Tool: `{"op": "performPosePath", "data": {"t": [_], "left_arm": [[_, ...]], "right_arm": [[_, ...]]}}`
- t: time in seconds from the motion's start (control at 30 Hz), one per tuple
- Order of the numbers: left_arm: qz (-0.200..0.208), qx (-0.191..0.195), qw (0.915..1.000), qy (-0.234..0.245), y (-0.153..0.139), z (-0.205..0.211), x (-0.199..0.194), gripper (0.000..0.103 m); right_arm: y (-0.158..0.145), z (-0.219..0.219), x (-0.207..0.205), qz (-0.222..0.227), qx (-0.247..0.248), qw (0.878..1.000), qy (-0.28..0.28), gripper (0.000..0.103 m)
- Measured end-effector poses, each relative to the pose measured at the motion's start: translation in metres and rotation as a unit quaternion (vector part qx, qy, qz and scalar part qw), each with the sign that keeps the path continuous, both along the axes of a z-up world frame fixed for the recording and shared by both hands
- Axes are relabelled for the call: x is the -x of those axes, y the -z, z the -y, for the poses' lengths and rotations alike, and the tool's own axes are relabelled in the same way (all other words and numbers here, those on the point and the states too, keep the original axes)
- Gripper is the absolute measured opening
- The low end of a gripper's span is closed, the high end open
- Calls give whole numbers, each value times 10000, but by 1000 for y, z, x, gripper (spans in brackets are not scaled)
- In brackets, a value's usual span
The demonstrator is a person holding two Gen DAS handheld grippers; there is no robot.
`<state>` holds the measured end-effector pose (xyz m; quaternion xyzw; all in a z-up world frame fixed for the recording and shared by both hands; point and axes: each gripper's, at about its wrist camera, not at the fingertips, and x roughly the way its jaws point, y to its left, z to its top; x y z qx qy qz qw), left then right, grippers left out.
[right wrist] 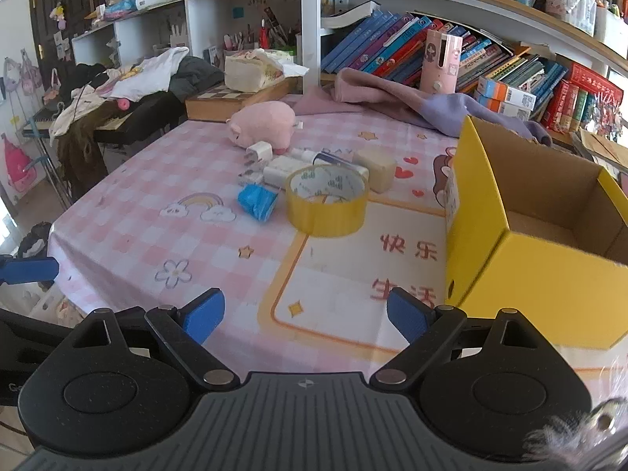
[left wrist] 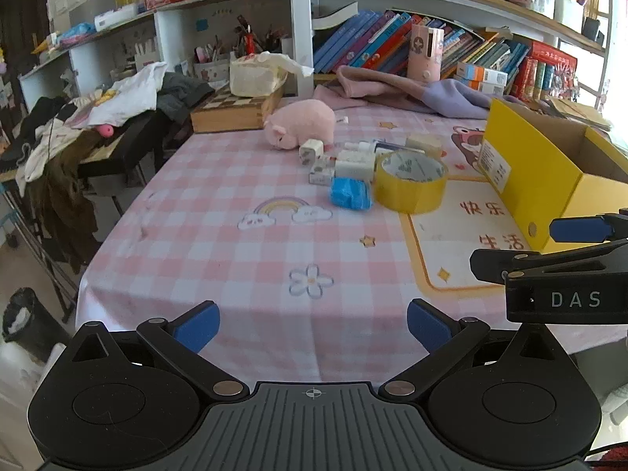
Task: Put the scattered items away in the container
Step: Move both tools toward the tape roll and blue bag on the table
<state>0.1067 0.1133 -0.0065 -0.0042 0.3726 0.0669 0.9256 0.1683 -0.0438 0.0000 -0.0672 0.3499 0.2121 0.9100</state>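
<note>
The left gripper [left wrist: 313,325] is matte black plastic with two angled link arms pinned by round silver rivets, each ending in a bright blue rectangular pad [left wrist: 198,326], over a grey ribbed base plate with a small crosshair mark between two round black housings. The right gripper [right wrist: 305,316] has the same build, and from the left wrist view its black side carries the pale letters "DAS"

Scattered beside an open yellow cardboard box [right wrist: 522,259]: yellow tape roll [right wrist: 326,200] lying flat, crumpled blue packet [right wrist: 257,201], white chargers [right wrist: 261,155]. Behind these, a pink plush pig [right wrist: 267,122] on its side.
</note>
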Motion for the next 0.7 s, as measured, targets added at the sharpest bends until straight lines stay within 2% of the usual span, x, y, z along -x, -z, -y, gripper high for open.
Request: {"op": "performPosePath", "data": {"t": [0.7], "left_arm": [[-301,-5,9995,29,12,-16,-83,102]], "right_arm": [[10,-24,-99,-324,64,9995,-9,93]]}}
